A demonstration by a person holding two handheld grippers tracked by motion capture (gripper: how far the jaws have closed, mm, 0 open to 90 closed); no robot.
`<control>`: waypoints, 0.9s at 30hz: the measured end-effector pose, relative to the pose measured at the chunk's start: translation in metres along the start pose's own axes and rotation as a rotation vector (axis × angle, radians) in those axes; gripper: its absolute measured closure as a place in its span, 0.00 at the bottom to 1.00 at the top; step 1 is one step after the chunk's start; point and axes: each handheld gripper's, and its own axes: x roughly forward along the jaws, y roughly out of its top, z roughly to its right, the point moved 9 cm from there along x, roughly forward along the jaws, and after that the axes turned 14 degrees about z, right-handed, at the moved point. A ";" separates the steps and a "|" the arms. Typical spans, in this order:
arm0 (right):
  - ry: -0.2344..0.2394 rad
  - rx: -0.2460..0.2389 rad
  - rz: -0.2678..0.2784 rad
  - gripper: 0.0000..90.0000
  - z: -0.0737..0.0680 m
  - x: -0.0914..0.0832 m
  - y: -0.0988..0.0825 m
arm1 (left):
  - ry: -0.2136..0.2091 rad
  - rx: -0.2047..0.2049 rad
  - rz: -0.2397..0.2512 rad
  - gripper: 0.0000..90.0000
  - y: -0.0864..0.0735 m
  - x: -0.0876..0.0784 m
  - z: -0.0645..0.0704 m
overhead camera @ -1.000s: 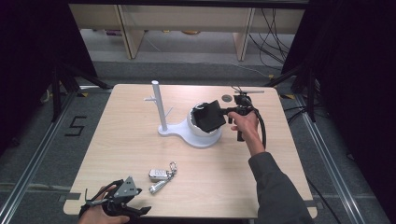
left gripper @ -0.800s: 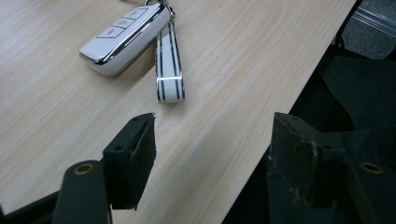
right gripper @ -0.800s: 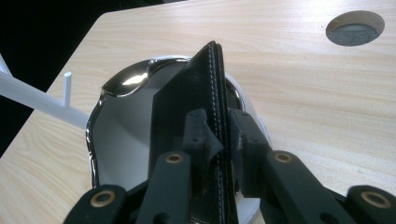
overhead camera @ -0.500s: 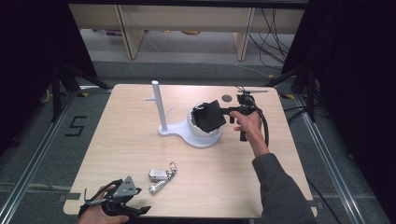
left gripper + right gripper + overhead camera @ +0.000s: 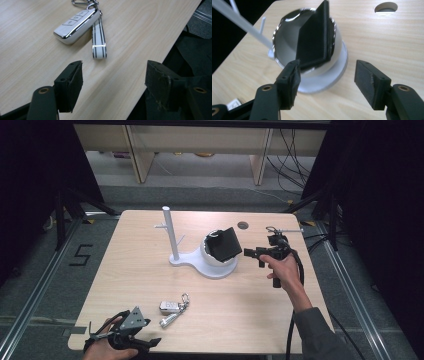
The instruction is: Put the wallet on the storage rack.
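At the near edge of the worktop [image 5: 130,270], at the left corner, a hand [image 5: 107,351] holds the left gripper [image 5: 150,341]. Its two black jaws are wide apart and hold nothing. One jaw is over the wood and the other hangs past the edge. Just ahead of this gripper, a little toward the middle, lies a white car key [image 5: 169,307] with a shiny silver rim. A white strap [image 5: 99,40] with dark stripes lies beside the key, and a metal ring [image 5: 185,298] joins them. In the left gripper view the key and strap are close in front of the jaws but not between them. Farther back, in the middle of the worktop, stands a white stand [image 5: 192,260] with a flat base. A tall thin white pole [image 5: 170,232] rises from its left end, and a round white bowl [image 5: 212,256] sits on its right end. A flat black square thing [image 5: 226,243] stands tilted in the bowl, with one corner sticking up over the rim. To the right of the bowl, another hand [image 5: 286,272] holds the right gripper [image 5: 245,253] low over the wood. It points at the bowl and its jaws are apart, holding nothing. In the right gripper view the black square is just past the jaw tips, near the left one, and I cannot tell if they touch. Behind that is a small round hole [image 5: 243,225] in the worktop.
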 end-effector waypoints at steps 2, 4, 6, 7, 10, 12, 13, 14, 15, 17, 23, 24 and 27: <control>0.001 -0.007 -0.003 0.41 -0.003 -0.004 -0.005 | 0.006 0.019 -0.007 0.33 0.000 -0.001 -0.003; 0.003 -0.018 -0.004 0.39 -0.010 -0.015 -0.021 | 0.017 0.009 0.005 0.33 0.004 0.001 -0.004; 0.014 -0.051 -0.006 0.39 -0.010 -0.017 -0.027 | 0.018 0.016 0.006 0.32 0.005 0.002 -0.005; 0.023 -0.062 -0.013 0.38 -0.012 -0.019 -0.035 | 0.013 0.008 0.013 0.32 0.007 0.003 -0.004; 0.005 -0.096 -0.014 0.36 -0.015 -0.024 -0.050 | 0.017 0.023 0.007 0.31 0.010 0.006 -0.006; 0.013 -0.099 -0.008 0.36 -0.019 -0.027 -0.056 | 0.016 0.008 0.017 0.31 0.012 0.007 -0.005; 0.013 -0.099 -0.008 0.36 -0.019 -0.027 -0.056 | 0.016 0.008 0.017 0.31 0.012 0.007 -0.005; 0.015 -0.100 -0.009 0.36 -0.021 -0.029 -0.058 | 0.021 0.015 0.009 0.31 0.012 0.007 -0.007; 0.029 -0.105 0.001 0.35 -0.023 -0.029 -0.060 | 0.017 0.016 0.017 0.31 0.013 0.008 -0.007; 0.054 -0.094 -0.005 0.35 -0.027 -0.031 -0.069 | 0.015 0.014 0.023 0.31 0.016 0.010 -0.008; 0.072 -0.089 -0.001 0.35 -0.031 -0.036 -0.087 | 0.018 0.013 0.037 0.31 0.023 0.012 -0.011; 0.061 -0.098 -0.010 0.34 -0.031 -0.039 -0.093 | 0.024 0.019 0.036 0.31 0.025 0.012 -0.013; 0.052 -0.114 -0.011 0.34 -0.031 -0.042 -0.098 | 0.032 0.023 0.039 0.31 0.031 0.015 -0.016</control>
